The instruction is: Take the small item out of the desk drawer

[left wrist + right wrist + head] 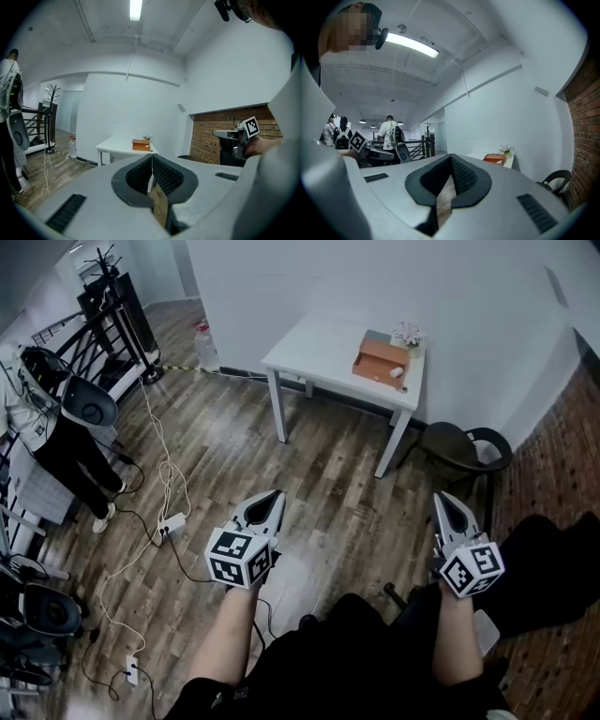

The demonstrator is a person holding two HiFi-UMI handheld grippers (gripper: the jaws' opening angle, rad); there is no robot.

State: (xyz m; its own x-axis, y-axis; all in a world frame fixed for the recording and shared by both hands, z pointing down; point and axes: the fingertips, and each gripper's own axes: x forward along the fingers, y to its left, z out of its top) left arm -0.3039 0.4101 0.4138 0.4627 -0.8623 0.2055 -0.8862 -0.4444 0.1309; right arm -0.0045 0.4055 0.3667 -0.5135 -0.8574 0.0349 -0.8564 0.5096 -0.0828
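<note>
A small orange desk drawer unit (381,361) stands on the white table (319,348) by the far wall, with a small white item (397,373) lying on its near right corner. The drawer unit also shows far off in the left gripper view (141,145) and the right gripper view (494,158). My left gripper (274,495) and right gripper (442,498) hang over the wood floor, well short of the table. Both point toward it, shut and empty, with the jaw tips touching (151,157) (451,157).
A small flower pot (407,334) sits behind the drawer unit. A dark chair (459,451) stands right of the table, beside a brick wall. White cables and a power strip (172,523) trail over the floor at left. A person (47,427) stands by railings there; a water bottle (205,348) stands by the wall.
</note>
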